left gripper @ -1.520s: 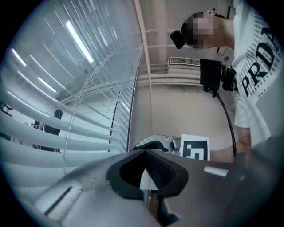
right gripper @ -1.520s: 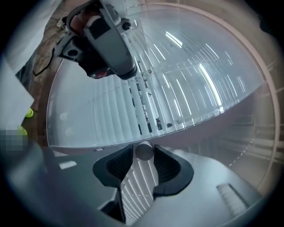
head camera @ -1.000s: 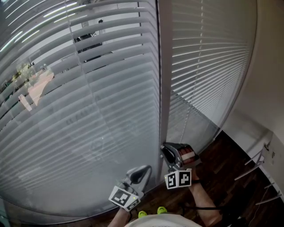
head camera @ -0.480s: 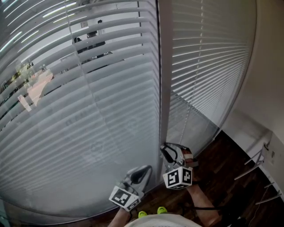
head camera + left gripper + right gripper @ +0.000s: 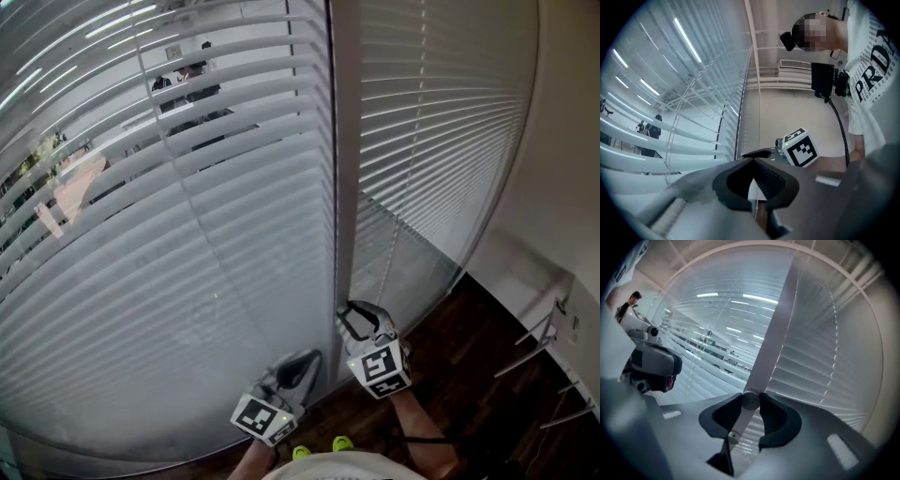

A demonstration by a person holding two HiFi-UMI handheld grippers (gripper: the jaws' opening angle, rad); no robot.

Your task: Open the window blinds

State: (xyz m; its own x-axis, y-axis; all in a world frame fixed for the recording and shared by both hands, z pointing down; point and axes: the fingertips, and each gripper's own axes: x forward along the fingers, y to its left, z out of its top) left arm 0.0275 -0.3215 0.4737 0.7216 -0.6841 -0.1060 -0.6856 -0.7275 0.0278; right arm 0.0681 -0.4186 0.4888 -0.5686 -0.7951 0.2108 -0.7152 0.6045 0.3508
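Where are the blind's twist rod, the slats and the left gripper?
twist rod (image 5: 741,421): right gripper view, pale shaft between the jaws.
slats (image 5: 187,234): head view, mid-span of one slat.
left gripper (image 5: 752,158): left gripper view, closed jaw tips.

So the left gripper (image 5: 307,358) sits low, its 2 jaws pressed tip to tip. The right gripper (image 5: 349,314) is right beside it, clamped on the wand (image 5: 750,401).
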